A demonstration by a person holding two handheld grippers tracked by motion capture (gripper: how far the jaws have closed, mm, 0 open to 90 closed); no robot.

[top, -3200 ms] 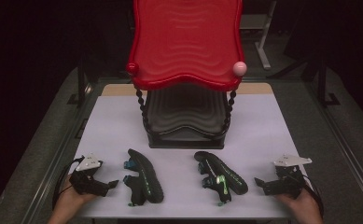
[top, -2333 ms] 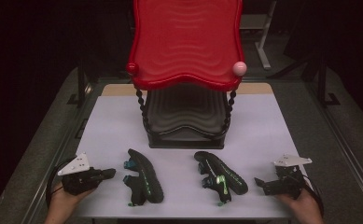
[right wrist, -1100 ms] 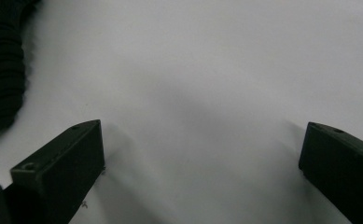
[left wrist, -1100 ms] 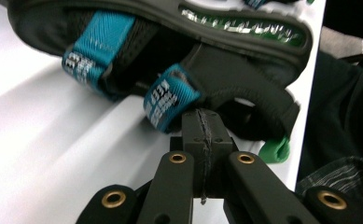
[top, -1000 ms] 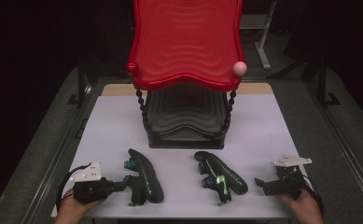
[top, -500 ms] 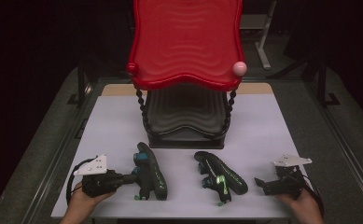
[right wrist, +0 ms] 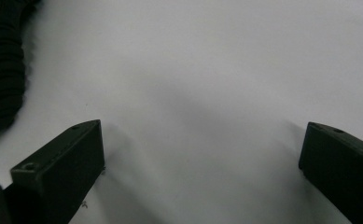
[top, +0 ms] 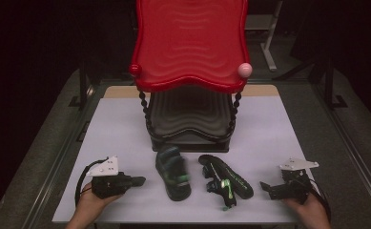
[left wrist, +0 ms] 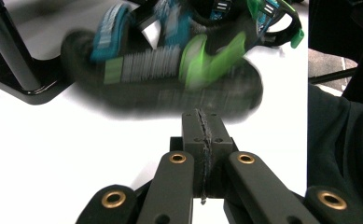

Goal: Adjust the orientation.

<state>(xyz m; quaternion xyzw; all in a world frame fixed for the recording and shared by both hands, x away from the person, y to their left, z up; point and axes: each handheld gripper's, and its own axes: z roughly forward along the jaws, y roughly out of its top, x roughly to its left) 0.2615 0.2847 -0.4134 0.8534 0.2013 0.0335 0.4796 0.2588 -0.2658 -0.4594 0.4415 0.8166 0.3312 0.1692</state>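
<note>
Black sandal lies just beside left gripper – clenched, empty – right gripper released.

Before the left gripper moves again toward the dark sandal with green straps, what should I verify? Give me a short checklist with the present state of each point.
1. Left gripper jaws closed and empty: ok, pads meet with nothing between.
2. Dark sandal with green and blue straps free of the left gripper: ok, a gap shows.
3. That sandal at rest: cannot tell, it is blurred in the left gripper view.
4. Right gripper open and empty: ok, only white tabletop between its jaws.
5. Second dark sandal with green strap apart from the first: ok.
6. Black lower tray of the red-topped rack unoccupied: ok.
</note>
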